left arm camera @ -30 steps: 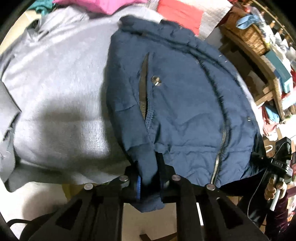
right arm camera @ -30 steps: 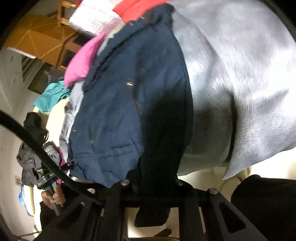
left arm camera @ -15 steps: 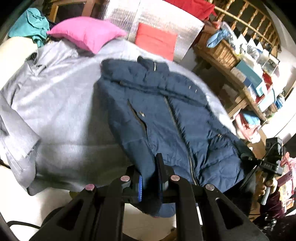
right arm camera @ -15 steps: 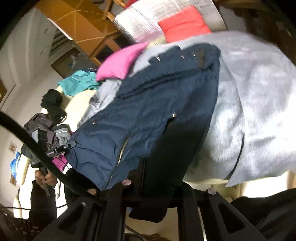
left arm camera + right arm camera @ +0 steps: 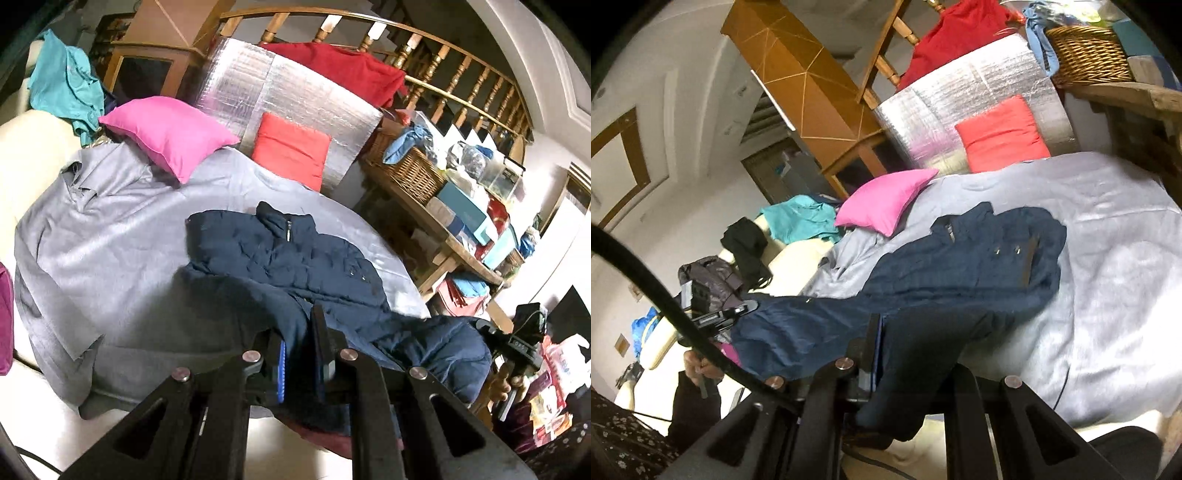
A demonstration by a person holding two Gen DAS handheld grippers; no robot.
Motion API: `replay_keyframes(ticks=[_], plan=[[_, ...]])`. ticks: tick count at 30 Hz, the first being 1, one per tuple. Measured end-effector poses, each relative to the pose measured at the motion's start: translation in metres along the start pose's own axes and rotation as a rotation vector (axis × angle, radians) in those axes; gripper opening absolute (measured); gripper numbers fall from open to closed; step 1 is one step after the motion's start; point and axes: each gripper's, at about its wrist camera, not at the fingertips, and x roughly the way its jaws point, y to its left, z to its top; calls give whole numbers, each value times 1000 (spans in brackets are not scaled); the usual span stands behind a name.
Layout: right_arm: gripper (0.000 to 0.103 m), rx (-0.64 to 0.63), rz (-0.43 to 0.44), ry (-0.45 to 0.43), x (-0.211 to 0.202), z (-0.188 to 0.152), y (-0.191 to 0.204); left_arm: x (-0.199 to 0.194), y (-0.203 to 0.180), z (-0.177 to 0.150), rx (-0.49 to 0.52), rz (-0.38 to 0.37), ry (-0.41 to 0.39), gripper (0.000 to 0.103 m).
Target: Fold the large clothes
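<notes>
Above the grey sheet (image 5: 110,258), left gripper (image 5: 300,354) and right gripper (image 5: 908,354) clamp the navy jacket (image 5: 295,258).

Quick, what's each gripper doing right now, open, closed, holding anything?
Left gripper: shut on the navy jacket's hem.
Right gripper: shut on the same navy jacket, near edge.

L gripper (image 5: 300,354) clamps navy jacket (image 5: 295,254) hem, probably lifted off grey sheet (image 5: 110,258).
</notes>
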Motion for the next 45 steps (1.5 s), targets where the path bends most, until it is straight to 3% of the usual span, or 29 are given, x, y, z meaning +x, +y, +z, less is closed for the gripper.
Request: replay_keyframes(ticks=[7,13,20,32,38,45], plan=[[13,99,-25,27,51,33,-38,58,33,22,-95,33,72,12],[13,174,-41,-14,100,66,-73,100,55,51,-164,27,61,12],[13,266,-109,-41,158,98,-123,177,71,89,-207,150,66,12],[13,359,-156,-71,255,151,-202,281,119,139,-343,188,69,12],[12,422,-183,-97,288,168,-239,328,122,161,-338,222,46,12],[17,551,-204,-31,322,172,-279,366,141,162,-434,226,66,18]])
